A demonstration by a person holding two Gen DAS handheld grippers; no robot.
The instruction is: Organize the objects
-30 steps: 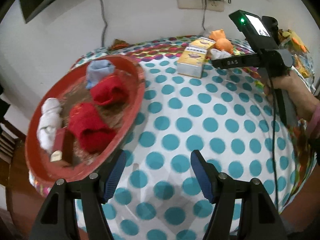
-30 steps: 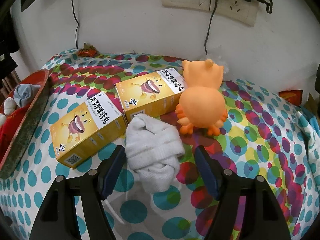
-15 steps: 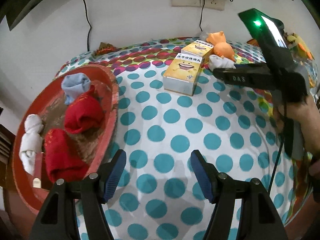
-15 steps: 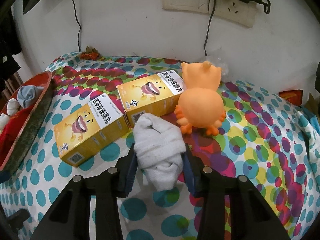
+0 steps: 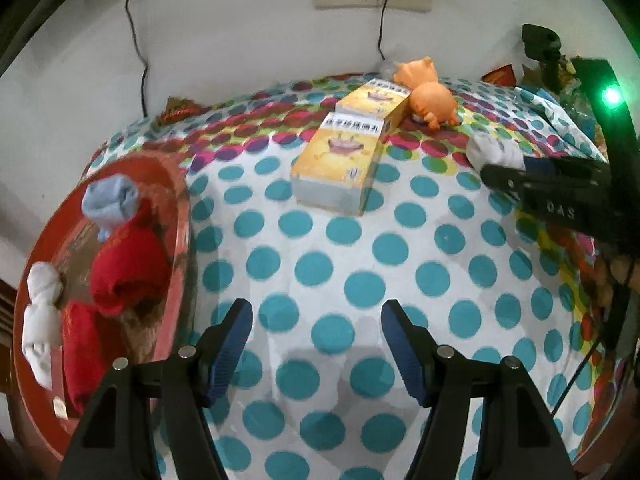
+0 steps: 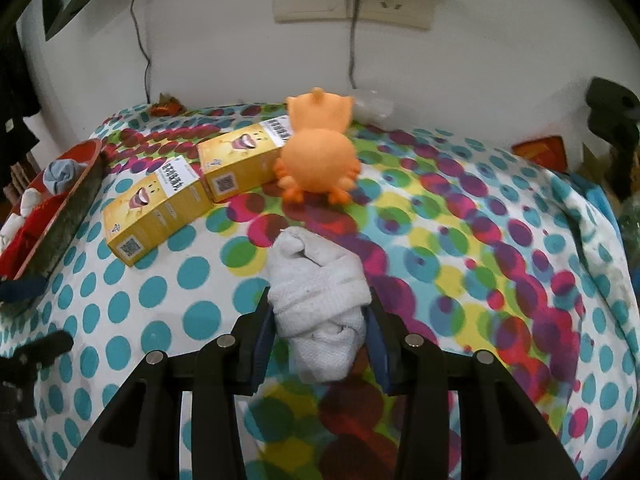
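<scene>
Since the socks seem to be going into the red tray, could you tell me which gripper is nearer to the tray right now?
Left. The left gripper hangs open right beside the red tray; the right gripper, shut on the white sock, is across the table from it.

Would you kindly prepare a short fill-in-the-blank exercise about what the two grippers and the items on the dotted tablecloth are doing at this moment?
1. The right gripper is shut on a rolled white ____.
2. The left gripper is open and holds ____.
3. The red tray contains red, white and ____ rolled socks.
4. The orange toy stands beside two ____ boxes.

Missing words: sock; nothing; blue; yellow
</scene>
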